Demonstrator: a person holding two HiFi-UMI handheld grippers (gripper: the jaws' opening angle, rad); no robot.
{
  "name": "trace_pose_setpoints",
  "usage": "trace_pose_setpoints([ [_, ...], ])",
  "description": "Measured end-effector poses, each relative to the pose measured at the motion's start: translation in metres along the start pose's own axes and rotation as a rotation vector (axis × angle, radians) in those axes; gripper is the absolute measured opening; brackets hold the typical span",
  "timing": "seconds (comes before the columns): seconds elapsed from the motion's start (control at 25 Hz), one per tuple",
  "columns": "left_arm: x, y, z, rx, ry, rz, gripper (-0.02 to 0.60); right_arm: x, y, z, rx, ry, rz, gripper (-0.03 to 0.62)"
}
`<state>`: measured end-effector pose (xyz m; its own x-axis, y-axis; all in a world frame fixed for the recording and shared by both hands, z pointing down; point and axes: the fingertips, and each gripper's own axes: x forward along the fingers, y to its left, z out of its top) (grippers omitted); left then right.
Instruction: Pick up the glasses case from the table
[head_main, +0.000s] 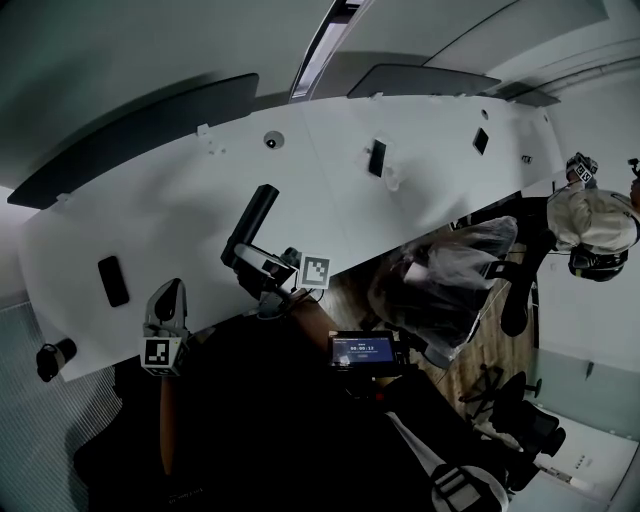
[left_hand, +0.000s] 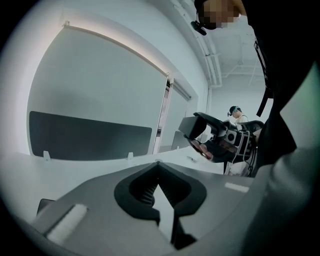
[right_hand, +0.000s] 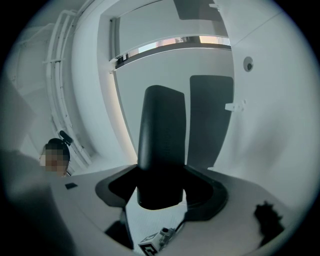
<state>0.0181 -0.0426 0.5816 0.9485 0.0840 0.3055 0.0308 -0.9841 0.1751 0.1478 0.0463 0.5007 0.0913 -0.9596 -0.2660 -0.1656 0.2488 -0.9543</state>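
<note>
Closest in, the person's left forearm (head_main: 165, 425) runs up to the left tool (head_main: 170, 290), its marker cube (head_main: 157, 352) facing the head camera. In the left gripper view that tool (left_hand: 157, 165) is clenched, jaw tips meeting with nothing between them, and only a thin sliver of white counter shows through the gap below. It sits near the counter's front edge.

Over to the right tool (head_main: 245, 258), and there it is: it's grasping the glasses case (head_main: 255, 215). The case is a long black one with rounded ends, gripped at its near end, with the rest of it reaching away from the person above the white counter (head_main: 180, 180). In the right gripper view the case (right_hand: 161, 145) stands straight up out of the tool (right_hand: 161, 185), jaws pressed on either side, with wall, dark panels and a ceiling light strip behind it. Its far end touches nothing.

On the counter, a flat black slab (head_main: 113, 280) lies well to the left and another (head_main: 377, 157) lies farther back. A small lit screen (head_main: 362, 350) glows just below the right tool.
</note>
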Motion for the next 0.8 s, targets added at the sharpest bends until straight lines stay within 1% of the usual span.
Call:
trace_pose_setpoints([
  [0.16, -0.002, -0.001, 0.002, -0.006, -0.015, 0.014, 0.006, 0.002, 0.002, -0.001, 0.002, 0.012, 0.009, 0.295],
  [0.24, -0.004, -0.002, 0.001, -0.011, -0.012, 0.021, 0.006, 0.003, 0.003, -0.003, 0.006, 0.021, 0.014, 0.295],
  [0.36, -0.006, -0.002, 0.001, 0.004, -0.007, 0.028, 0.006, 0.003, 0.004, -0.005, 0.009, 0.033, 0.018, 0.295],
  [0.48, -0.01, -0.002, 0.006, -0.006, -0.016, 0.04, 0.006, 0.006, 0.005, -0.01, 0.01, 0.044, 0.026, 0.295],
  [0.8, -0.017, -0.002, -0.001, -0.01, -0.017, 0.056, 0.006, 0.007, 0.006, -0.018, 0.018, 0.059, 0.036, 0.295],
])
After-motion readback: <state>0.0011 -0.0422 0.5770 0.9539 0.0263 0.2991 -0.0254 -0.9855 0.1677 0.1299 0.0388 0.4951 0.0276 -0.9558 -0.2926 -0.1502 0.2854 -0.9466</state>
